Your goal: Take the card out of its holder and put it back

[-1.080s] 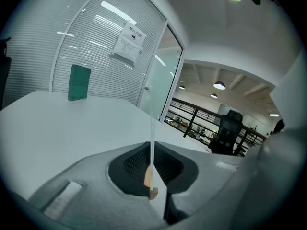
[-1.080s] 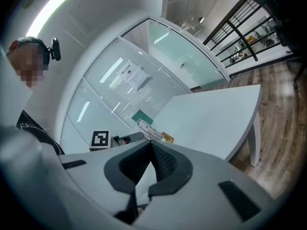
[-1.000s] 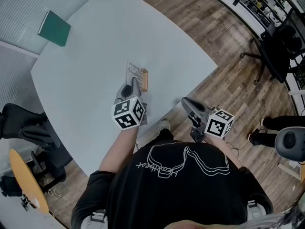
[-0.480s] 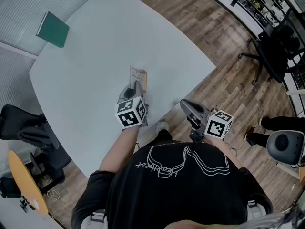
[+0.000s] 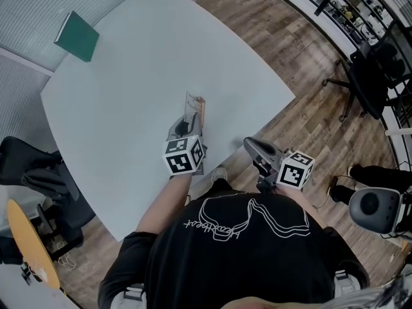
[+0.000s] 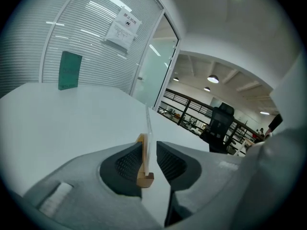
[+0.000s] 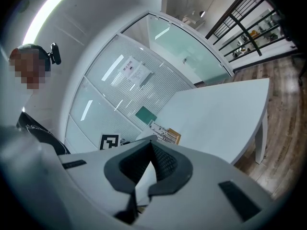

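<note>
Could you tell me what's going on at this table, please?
A person works with a claw in each hand. The left claw sits around the card, which stands in its wooden holder on the white table. Its jaws have just been opening, and a gap shows beside the card. The right claw is shut and empty, off the table's edge.

Bench (image 5: 129, 76) open left, right and beyond the holder (image 5: 200, 110). Only other obstacle on it: green book (image 5: 77, 36), far-left corner, well apart. Office chair (image 5: 370, 76) off-bench, right.
</note>
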`<state>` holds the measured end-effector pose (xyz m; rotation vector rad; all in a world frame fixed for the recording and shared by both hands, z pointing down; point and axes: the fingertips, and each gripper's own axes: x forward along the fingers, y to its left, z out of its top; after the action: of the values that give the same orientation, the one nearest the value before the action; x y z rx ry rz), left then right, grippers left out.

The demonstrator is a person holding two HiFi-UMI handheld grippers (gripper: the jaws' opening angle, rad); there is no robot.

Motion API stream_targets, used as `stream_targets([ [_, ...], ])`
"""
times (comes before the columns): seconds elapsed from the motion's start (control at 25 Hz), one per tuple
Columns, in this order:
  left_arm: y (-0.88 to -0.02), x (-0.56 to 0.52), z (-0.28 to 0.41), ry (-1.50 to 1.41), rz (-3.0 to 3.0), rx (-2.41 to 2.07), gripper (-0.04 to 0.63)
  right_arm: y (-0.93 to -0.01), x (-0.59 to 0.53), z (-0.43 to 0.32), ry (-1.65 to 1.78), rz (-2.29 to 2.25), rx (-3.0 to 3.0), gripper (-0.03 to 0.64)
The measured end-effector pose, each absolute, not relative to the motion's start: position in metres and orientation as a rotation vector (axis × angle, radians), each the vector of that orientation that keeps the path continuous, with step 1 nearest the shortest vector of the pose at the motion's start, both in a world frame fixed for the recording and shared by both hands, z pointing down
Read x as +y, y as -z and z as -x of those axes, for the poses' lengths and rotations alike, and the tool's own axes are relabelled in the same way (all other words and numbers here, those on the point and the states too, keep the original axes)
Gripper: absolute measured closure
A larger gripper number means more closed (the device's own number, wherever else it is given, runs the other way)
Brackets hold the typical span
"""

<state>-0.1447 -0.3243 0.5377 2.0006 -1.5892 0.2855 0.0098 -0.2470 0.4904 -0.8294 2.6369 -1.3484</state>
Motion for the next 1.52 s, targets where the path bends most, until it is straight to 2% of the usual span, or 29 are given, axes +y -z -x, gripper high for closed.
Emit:
stream_targets([
  [0.28, -0.526, -0.305, 0.148, -0.225, -2.021, -1.53, 0.459, -0.476, -0.25, 0.001, 1.305, 0.772, 2.654, 0.609],
  [0.56, -0.495, -0.26, 0.164, -0.175, -2.052, -1.491, 0.457, -0.451, -0.249, 0.0, 1.262, 0.73, 2.661, 0.608],
  [0.8, -0.445, -0.219, 0.147, -0.071, -2.177, -1.405, 0.459, -0.411, -0.228, 0.007, 1.009, 0.686, 2.8, 0.609],
  [1.28, -0.37, -0.148, 0.104, 0.01, -2.387, -1.252, 0.574, -0.347, -0.162, 0.024, 0.676, 0.511, 2.937, 0.609],
  [1.52, -0.364, -0.141, 0.084, -0.025, -2.445, -1.222, 0.583, -0.347, -0.146, 0.019, 0.658, 0.485, 2.963, 0.609],
])
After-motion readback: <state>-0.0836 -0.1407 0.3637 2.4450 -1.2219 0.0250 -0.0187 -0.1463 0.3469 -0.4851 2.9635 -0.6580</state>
